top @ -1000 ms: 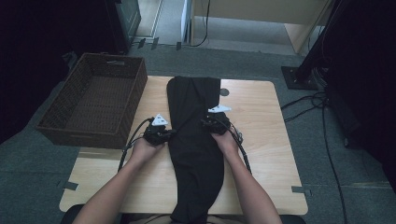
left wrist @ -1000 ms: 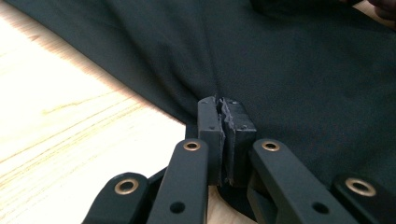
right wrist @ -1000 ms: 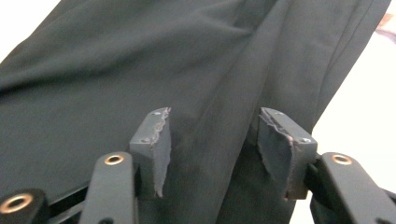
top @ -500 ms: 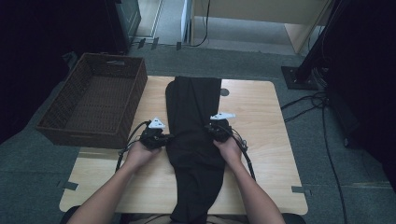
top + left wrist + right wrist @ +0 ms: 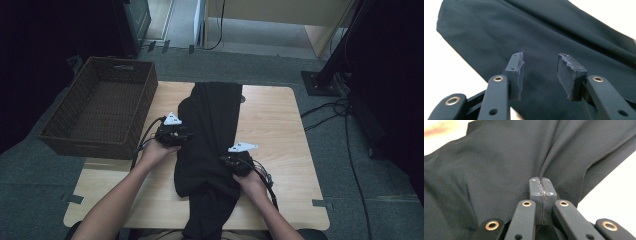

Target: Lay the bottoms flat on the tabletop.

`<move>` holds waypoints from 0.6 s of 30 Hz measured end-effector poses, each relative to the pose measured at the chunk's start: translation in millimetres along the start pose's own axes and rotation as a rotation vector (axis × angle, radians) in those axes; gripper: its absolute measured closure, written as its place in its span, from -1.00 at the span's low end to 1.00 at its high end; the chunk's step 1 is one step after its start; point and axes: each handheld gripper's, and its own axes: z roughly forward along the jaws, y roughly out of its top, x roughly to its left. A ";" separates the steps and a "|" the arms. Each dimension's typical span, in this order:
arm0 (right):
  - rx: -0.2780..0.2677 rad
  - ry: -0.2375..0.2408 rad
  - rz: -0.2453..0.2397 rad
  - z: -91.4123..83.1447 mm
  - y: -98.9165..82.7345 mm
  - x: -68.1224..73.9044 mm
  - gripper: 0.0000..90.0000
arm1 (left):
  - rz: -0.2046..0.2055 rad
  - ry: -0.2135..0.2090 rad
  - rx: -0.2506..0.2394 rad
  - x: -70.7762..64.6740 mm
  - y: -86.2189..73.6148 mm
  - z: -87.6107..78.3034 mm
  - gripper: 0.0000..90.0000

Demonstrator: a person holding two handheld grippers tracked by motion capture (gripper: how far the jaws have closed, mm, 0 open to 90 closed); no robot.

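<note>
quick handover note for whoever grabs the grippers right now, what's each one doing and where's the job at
Left gripper: jaws have just been opening, now apart with nothing between them, at the left edge of the black garment.
Right gripper: shut on a pinch of the garment's fabric, at its right edge nearer the person.
Garment: lies lengthwise down the middle of the table, folded narrow, its near end hanging over the table's front edge.
Wicker basket: at the table's left, nothing in it.
Done: garment looks folded lengthwise.
Left, probably: fold it shorter and put it in the basket.
</note>
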 end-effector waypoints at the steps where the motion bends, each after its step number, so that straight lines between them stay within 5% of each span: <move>1: 0.005 0.000 -0.015 -2.6 -2.1 2.7 1.00 | -0.003 0.010 0.012 1.0 0.2 5.4 0.21; 4: -0.014 -0.009 -0.039 -6.4 -8.9 5.1 1.00 | -0.008 0.030 0.043 3.5 -3.3 19.8 0.16; 10: -0.040 0.002 -0.011 -4.5 -10.3 0.8 0.99 | 0.006 0.060 0.024 1.0 -6.2 25.3 0.14; 15: -0.055 -0.006 -0.008 -3.2 -10.9 1.3 0.98 | 0.005 0.004 0.041 -2.4 -5.0 24.5 0.69; 18: -0.056 -0.005 0.003 -3.9 -11.7 0.6 0.99 | 0.035 0.028 0.058 -9.8 -3.8 23.1 0.92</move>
